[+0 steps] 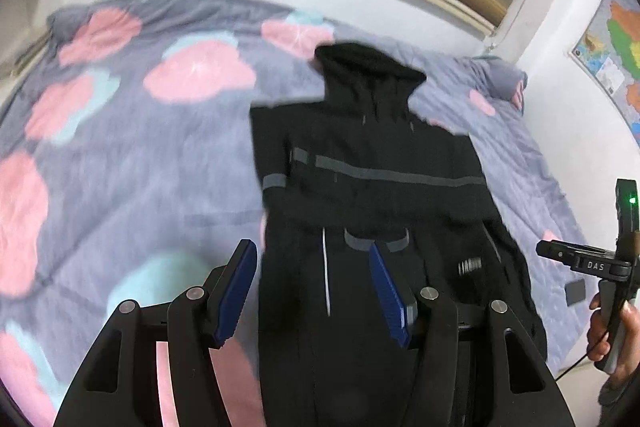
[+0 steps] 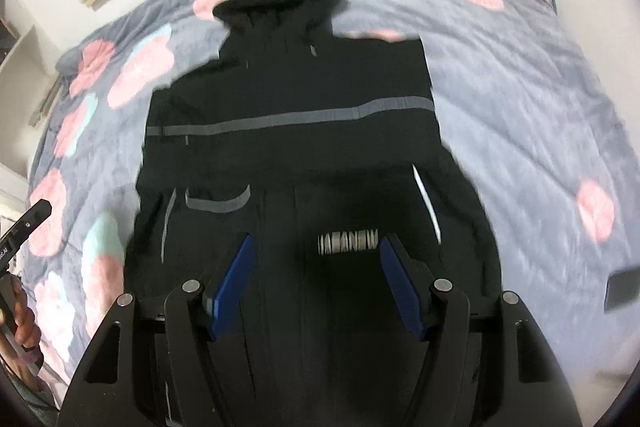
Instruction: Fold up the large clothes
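Left gripper [image 1: 314, 291], right gripper [image 2: 316, 285]: jaws apart, empty, above black jacket [image 1: 372, 167] lying on bedspread [image 1: 120, 147].

One black hooded jacket [image 2: 288, 131] lies on one flowered quilt [image 2: 520, 107], with one small dark object [image 2: 622, 289] to the jacket's right and two grippers above.

black hooded jacket with grey stripes [image 1: 372, 163]: flat on grey quilt with pink and teal blotches [image 1: 132, 147], hood far end | left gripper [image 1: 314, 289]: blue pads apart, empty, above jacket hem | right gripper [image 1: 616, 259]: beside jacket's right edge
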### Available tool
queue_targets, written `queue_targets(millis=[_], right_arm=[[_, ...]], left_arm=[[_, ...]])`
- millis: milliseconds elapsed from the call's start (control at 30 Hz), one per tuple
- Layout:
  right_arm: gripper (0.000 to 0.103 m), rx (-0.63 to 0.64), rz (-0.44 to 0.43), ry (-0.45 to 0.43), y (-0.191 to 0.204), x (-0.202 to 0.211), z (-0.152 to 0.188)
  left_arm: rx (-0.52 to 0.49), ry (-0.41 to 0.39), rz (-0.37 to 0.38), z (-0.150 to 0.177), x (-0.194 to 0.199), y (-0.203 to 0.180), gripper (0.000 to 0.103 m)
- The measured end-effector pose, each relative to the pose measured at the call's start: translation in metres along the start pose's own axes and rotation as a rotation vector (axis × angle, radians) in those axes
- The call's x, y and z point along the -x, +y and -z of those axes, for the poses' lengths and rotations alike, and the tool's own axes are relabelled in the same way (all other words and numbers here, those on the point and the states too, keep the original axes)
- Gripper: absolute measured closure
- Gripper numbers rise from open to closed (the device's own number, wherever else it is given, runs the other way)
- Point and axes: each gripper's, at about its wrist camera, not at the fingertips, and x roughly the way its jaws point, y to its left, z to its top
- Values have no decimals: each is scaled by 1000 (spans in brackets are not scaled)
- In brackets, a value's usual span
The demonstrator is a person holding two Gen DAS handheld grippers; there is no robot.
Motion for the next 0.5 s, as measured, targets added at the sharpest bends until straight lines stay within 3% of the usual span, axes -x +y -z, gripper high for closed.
queue_targets(millis=[200, 333, 500], right_arm=[[35, 0, -3, -71, -2, -40, -101], [35, -16, 22, -136, -12, -90, -172], [35, -42, -23, -144, -30, -163, -256]], left_arm=[[-16, -51, -30, -80, -38, -9, 43], [-50, -43, -53, -144, -110, -9, 43], [-11, -32, -44, -216, -206, -4, 43]])
